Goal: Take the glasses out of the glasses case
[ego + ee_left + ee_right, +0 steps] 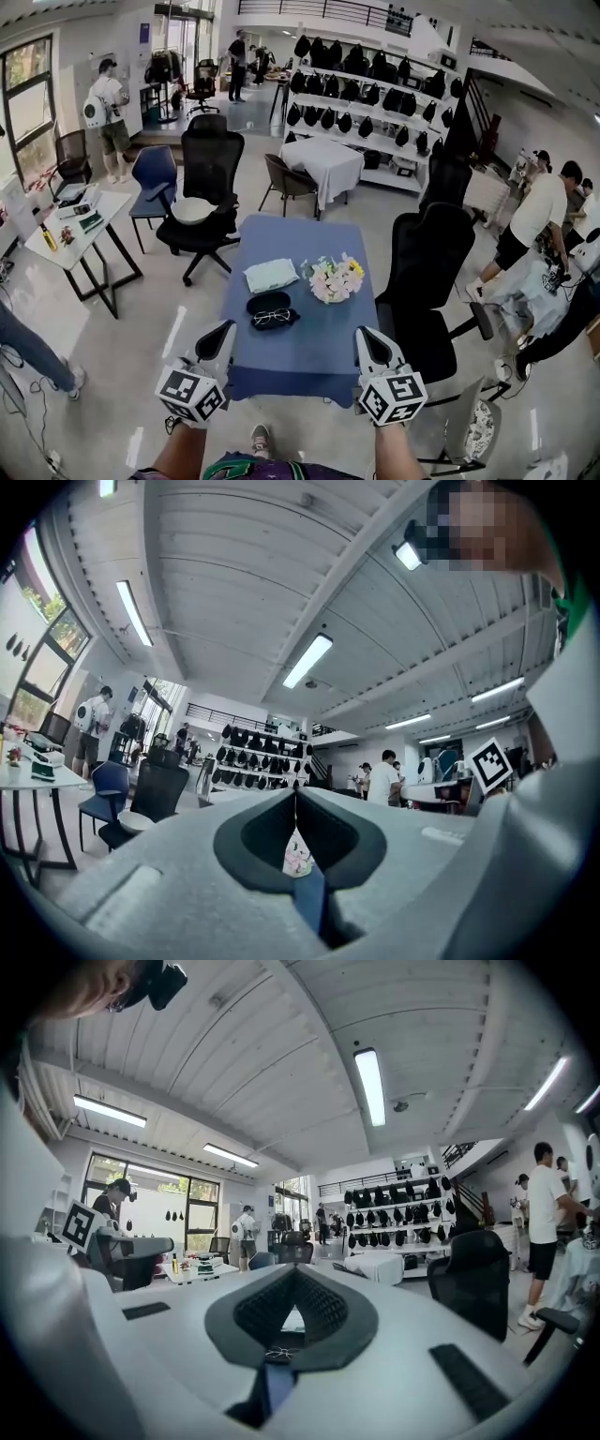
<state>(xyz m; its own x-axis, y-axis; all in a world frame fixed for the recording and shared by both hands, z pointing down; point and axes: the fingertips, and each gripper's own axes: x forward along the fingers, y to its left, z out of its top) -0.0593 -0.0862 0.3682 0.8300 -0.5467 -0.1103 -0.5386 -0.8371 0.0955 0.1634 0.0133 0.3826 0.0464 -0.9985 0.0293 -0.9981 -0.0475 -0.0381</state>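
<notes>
A black glasses case (273,308) lies open on the blue table (300,366), with dark-framed glasses (272,317) resting in it. My left gripper (228,326) hovers at the table's near left corner and my right gripper (361,332) at its near right edge, both short of the case. Both are shut with nothing in them. In the left gripper view the jaws (296,793) meet, and a slit below shows flowers (297,859). In the right gripper view the jaws (294,1270) also meet, and the glasses (278,1351) show through the gap beneath.
A folded white cloth (271,275) and a flower bouquet (336,278) lie behind the case. Black office chairs stand at the right (433,272) and far left (208,187) of the table. A white side table (80,225), bag shelves and several people surround the area.
</notes>
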